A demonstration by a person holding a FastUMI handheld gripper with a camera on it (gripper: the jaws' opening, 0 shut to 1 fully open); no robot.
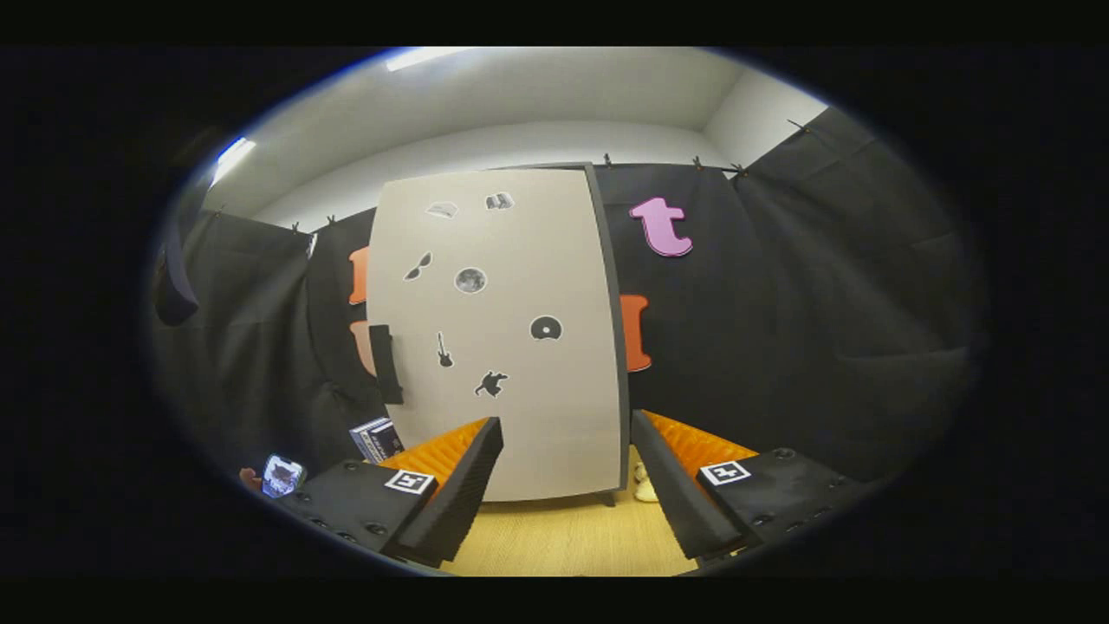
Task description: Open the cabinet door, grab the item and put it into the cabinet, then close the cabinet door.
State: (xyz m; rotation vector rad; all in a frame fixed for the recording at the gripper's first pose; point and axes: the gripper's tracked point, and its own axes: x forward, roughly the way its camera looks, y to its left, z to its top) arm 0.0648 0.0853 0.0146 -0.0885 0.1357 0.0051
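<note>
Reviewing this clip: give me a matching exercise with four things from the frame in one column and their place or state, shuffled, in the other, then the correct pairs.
Things:
1. cabinet door
2. door handle
3. small box
4. gripper

Places or states:
A. dark vertical strip on the door's left edge
B. open, nothing between the fingers
C. closed, pale, dotted with dark stickers
D. on the table left of the cabinet, beyond the left finger

Pairs: 1-C, 2-A, 3-D, 4-B
</note>
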